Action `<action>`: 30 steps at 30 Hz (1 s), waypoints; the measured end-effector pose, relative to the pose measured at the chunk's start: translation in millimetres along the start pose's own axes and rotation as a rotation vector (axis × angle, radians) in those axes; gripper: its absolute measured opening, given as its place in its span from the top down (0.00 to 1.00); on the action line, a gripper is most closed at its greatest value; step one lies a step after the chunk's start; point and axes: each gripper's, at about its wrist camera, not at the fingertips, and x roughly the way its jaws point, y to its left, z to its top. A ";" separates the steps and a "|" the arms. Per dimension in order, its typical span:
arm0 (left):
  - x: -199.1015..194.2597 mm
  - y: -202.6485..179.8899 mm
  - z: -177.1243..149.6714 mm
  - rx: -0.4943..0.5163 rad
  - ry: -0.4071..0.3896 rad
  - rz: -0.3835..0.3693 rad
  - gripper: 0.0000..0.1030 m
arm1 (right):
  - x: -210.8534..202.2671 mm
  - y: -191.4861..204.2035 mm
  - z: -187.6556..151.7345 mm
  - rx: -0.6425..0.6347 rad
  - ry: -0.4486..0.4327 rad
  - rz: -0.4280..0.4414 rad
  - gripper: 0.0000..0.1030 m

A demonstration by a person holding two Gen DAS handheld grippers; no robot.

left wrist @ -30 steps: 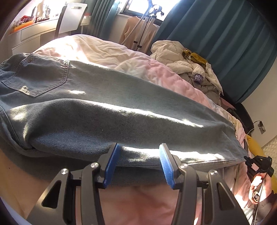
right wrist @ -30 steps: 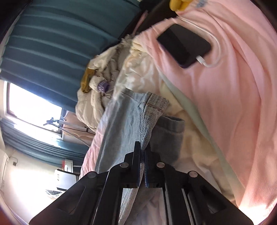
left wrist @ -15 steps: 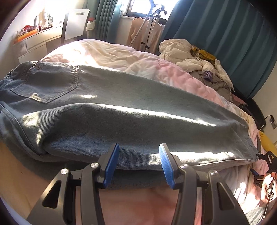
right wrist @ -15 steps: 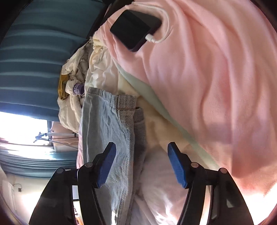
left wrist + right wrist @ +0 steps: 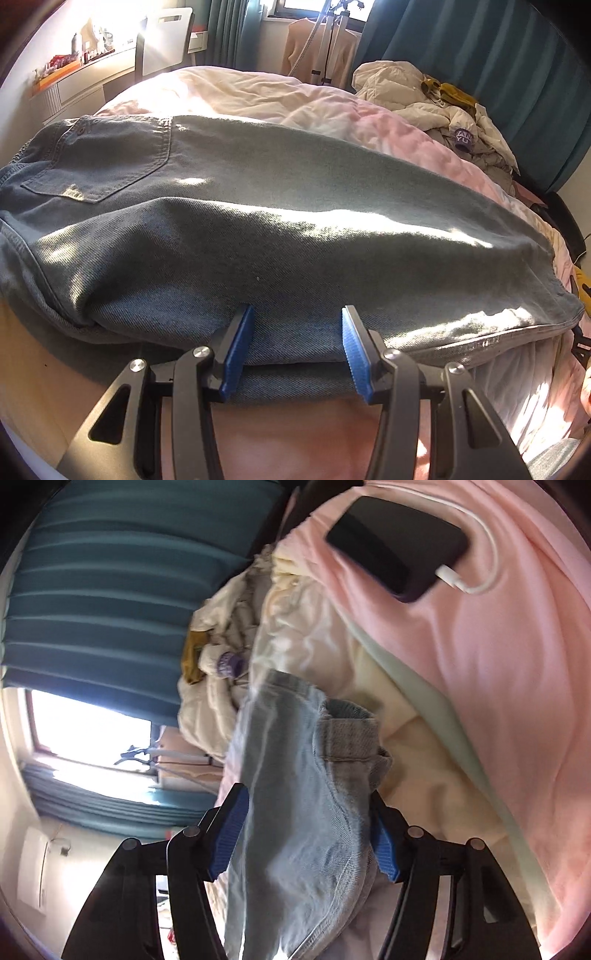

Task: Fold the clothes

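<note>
Jeans [image 5: 295, 229] lie flat on the bed [image 5: 258, 92], one leg folded over the other; left gripper [image 5: 295, 347] jaws stand apart astride the near long edge, pads not pressing; right gripper [image 5: 310, 834] jaws have just been opening, the hem end loose between them; lengthwise fold appears done, crosswise folds remain; long axis runs from pocket at left to hems at right; phone [image 5: 399, 546] rests beyond.

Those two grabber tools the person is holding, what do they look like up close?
Both look alike. The left gripper and right gripper each have two black angular arms with triangular cut-outs and round silver bolt heads at the joints. Each finger ends in a bright blue ribbed pad. No cables or markings show on them, and no sleeve is visible.
</note>
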 end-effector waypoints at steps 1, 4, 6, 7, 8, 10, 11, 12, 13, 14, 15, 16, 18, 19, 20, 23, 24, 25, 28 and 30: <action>0.3 1.5 0.8 -0.014 0.002 -0.006 0.52 | 1.9 1.2 1.2 -0.022 0.017 -0.032 0.39; 1.1 5.4 2.2 -0.048 0.006 -0.027 0.52 | 11.8 -0.7 5.5 -0.068 0.069 -0.137 0.39; 3.4 6.1 2.4 -0.058 0.015 -0.029 0.52 | 21.5 -4.9 11.5 -0.092 0.094 -0.194 0.40; 4.3 5.2 2.4 -0.052 0.017 -0.025 0.52 | 24.8 -6.5 13.4 -0.102 0.097 -0.212 0.41; 5.2 4.3 2.4 -0.047 0.020 -0.020 0.52 | 27.8 -7.6 14.4 -0.115 0.100 -0.223 0.41; 6.1 1.9 1.8 -0.035 0.022 -0.009 0.52 | 31.1 -5.6 13.3 -0.149 0.102 -0.234 0.52; 6.2 0.9 1.7 -0.028 0.021 -0.005 0.52 | 30.0 -0.1 12.9 -0.177 0.084 -0.226 0.53; 6.2 0.4 1.8 -0.023 0.022 -0.002 0.52 | 28.1 9.2 12.1 -0.226 0.060 -0.205 0.54; 6.2 0.4 1.9 -0.021 0.023 0.000 0.52 | 25.8 15.4 10.2 -0.267 0.046 -0.179 0.54; 6.4 0.6 1.8 -0.020 0.026 0.001 0.52 | 23.7 22.1 8.0 -0.292 0.036 -0.153 0.54; 6.4 0.7 1.8 -0.018 0.025 0.000 0.52 | 22.1 27.6 5.8 -0.313 0.025 -0.145 0.54; 6.5 0.8 1.7 -0.016 0.023 -0.001 0.52 | 21.3 32.8 3.6 -0.338 0.020 -0.153 0.54; 8.5 0.0 2.4 -0.009 0.027 0.005 0.52 | 25.8 38.0 -1.5 -0.389 0.030 -0.200 0.54; 9.7 -0.8 2.8 -0.004 0.030 0.010 0.52 | 30.1 34.9 -2.6 -0.388 0.055 -0.221 0.54; 10.8 -1.8 3.0 0.003 0.031 0.017 0.52 | 34.7 31.0 -3.6 -0.382 0.083 -0.241 0.54; 13.0 -4.5 1.9 0.014 0.030 0.031 0.52 | 42.6 15.1 0.5 -0.302 0.123 -0.258 0.67; 13.6 -5.3 2.0 0.019 0.030 0.035 0.52 | 41.0 11.9 3.3 -0.278 0.117 -0.238 0.80; 14.2 -5.8 2.1 0.025 0.029 0.037 0.52 | 39.1 8.9 6.1 -0.255 0.109 -0.215 0.86; 13.6 -6.6 1.1 0.029 0.026 0.040 0.52 | 31.1 9.7 8.0 -0.224 0.078 -0.167 0.94; 12.1 -8.0 1.0 0.043 0.022 0.046 0.52 | 21.8 18.5 5.7 -0.230 0.046 -0.125 0.95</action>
